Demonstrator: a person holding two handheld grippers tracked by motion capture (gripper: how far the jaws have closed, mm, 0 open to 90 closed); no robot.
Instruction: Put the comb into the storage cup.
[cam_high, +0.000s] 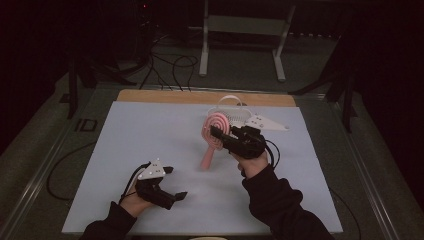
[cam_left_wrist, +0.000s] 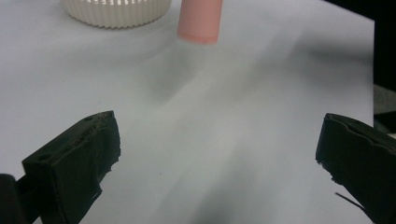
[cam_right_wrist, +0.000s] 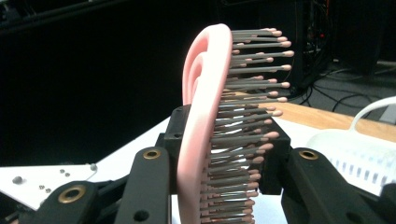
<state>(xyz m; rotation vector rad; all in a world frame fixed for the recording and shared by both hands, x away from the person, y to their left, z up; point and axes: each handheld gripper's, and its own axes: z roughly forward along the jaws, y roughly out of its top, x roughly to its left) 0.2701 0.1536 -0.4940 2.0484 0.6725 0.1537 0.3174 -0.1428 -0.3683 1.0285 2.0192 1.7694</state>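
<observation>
A pink hairbrush (cam_high: 206, 159) with a round spiral head hangs tilted above the pale mat, its handle pointing down toward it. My right gripper (cam_high: 221, 134) is shut on the brush head from the right. In the right gripper view the jaws clamp the hairbrush (cam_right_wrist: 205, 116) edge-on, its grey bristles with pink tips pointing right. My left gripper (cam_high: 176, 182) rests near the mat's front left, open and holding nothing. In the left gripper view its jaws (cam_left_wrist: 217, 140) stand wide apart over bare mat, and the hairbrush handle end (cam_left_wrist: 200, 21) hangs farther off.
A white slatted basket (cam_high: 232, 110) with a handle stands at the back of the mat (cam_high: 140, 135), just behind the brush; the basket (cam_left_wrist: 116, 11) (cam_right_wrist: 359, 154) appears in both gripper views. Beyond the wooden table edge (cam_high: 200, 96) are floor cables (cam_high: 170, 70) and a metal stand (cam_high: 245, 25).
</observation>
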